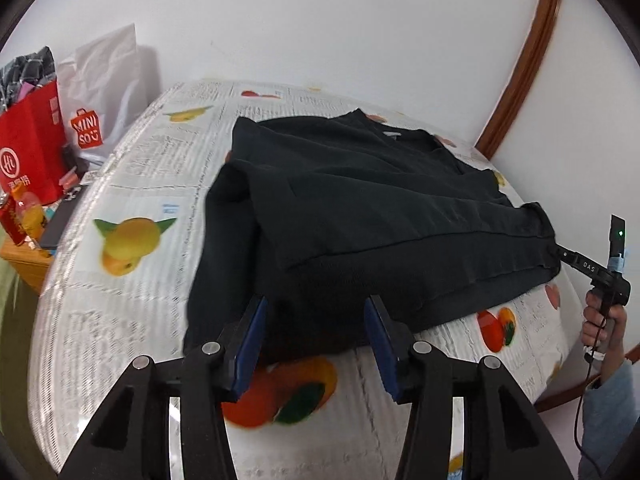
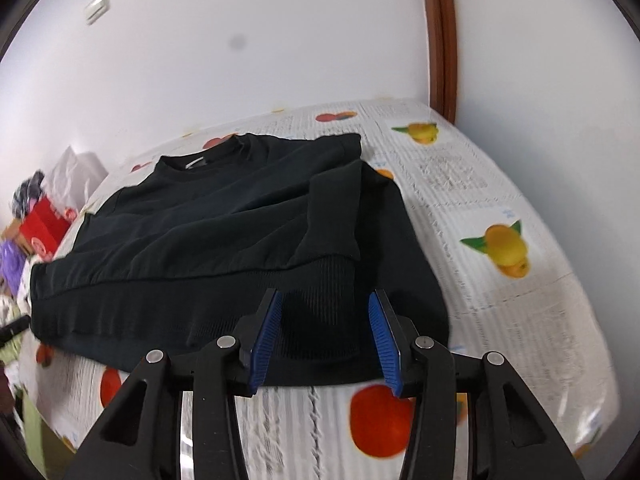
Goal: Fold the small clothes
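Observation:
A black sweatshirt (image 1: pixel 360 208) lies flat on the table, collar toward the wall and ribbed hem toward me, with its sleeves folded in over the body. My left gripper (image 1: pixel 317 308) is open at the hem's left corner; the cloth lies between and below the blue pads (image 1: pixel 250 344), which do not press it. In the right wrist view the same sweatshirt (image 2: pixel 224 232) fills the middle. My right gripper (image 2: pixel 325 298) is open over the hem's right corner, its pads (image 2: pixel 384 340) clear of the fabric. In the left wrist view a person's hand (image 1: pixel 604 320) holds the right gripper's handle.
The table cover (image 1: pixel 132 168) is printed with newspaper text and fruit. A red paper bag (image 1: pixel 32 148), a white Miniso bag (image 1: pixel 100 104) and a red can (image 1: pixel 12 220) crowd a side stand at the left. A white wall and a brown wooden frame (image 1: pixel 520 64) are close behind.

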`<state>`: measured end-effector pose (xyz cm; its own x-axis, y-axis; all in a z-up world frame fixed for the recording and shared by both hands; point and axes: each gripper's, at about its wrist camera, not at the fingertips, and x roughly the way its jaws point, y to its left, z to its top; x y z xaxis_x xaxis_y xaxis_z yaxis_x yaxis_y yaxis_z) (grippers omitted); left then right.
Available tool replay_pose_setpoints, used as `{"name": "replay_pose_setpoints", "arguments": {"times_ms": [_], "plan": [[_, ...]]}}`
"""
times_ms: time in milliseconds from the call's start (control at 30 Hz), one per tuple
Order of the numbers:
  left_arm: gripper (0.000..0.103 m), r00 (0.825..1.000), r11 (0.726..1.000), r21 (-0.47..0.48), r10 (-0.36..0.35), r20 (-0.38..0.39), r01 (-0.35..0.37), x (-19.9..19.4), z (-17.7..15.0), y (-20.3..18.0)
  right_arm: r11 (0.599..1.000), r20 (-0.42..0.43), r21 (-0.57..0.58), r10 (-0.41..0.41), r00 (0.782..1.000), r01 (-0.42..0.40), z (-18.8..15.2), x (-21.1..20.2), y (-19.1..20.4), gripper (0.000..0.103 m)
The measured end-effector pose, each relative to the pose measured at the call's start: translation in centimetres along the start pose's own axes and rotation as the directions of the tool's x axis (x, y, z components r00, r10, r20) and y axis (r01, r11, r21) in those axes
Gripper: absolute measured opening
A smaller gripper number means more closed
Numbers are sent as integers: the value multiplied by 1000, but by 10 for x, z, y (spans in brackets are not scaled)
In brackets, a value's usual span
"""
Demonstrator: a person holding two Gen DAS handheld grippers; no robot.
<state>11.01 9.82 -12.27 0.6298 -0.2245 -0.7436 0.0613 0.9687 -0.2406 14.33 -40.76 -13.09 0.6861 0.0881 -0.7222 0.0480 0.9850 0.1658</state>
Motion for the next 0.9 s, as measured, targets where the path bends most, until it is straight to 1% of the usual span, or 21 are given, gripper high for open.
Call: {"name": "replay_pose_setpoints", "arguments": {"times_ms": [100, 133, 167, 200, 233, 267, 300, 400, 500, 600, 700, 767, 900], "plan": [[47, 999, 999, -36, -10, -30, 9, 16, 5, 4, 999, 0, 42, 10, 1000, -10, 2, 12, -3, 45], [43, 999, 999, -49, -18, -32, 17, 22, 8, 6, 998, -3, 54, 20, 1000, -19, 3, 15, -2, 45], [32, 999, 999, -50, -18, -28, 17, 23, 9, 5, 998, 2, 59, 26, 1000, -26, 4, 16, 0, 42], [29, 1000, 999, -42, -17, -23, 16, 24, 11, 3, 998, 12, 52, 26, 1000, -27, 5, 16, 3, 32], [18, 1000, 1000, -25, -7, -10, 7, 21, 14, -1, 999, 22, 36, 8, 1000, -8, 7, 14, 6, 26], [10, 1000, 1000, -7, -1, 7, 1, 17, 15, -3, 1000, 32, 17, 3, 999, -3, 8, 11, 8, 15], [10, 999, 1000, 20, 1, 33, -1, 11, 18, -7, 1000, 53, 6, 27, 998, -28, 9, 6, 9, 7], [9, 995, 997, 74, 19, 95, -26, -4, 29, -15, 996, 89, 13, 86, 992, -88, 16, -7, 8, 6], [9, 990, 996, 82, 18, 140, -30, -12, 48, -19, 996, 151, -18, 89, 984, -88, 33, -18, 15, 6], [9, 984, 997, 72, 22, 177, -35, -11, 69, -18, 995, 197, -10, 103, 975, -103, 54, -20, 18, 6], [9, 983, 997, 57, 41, 178, -52, 3, 89, -14, 994, 229, -3, 105, 968, -107, 72, -16, 20, 6], [9, 984, 996, 56, 58, 169, -69, 18, 102, -11, 995, 245, -13, 103, 964, -103, 81, -6, 21, 6], [9, 990, 996, 34, 75, 116, -79, 49, 114, -1, 998, 209, -9, 59, 976, -59, 87, 32, 21, 6]]}}
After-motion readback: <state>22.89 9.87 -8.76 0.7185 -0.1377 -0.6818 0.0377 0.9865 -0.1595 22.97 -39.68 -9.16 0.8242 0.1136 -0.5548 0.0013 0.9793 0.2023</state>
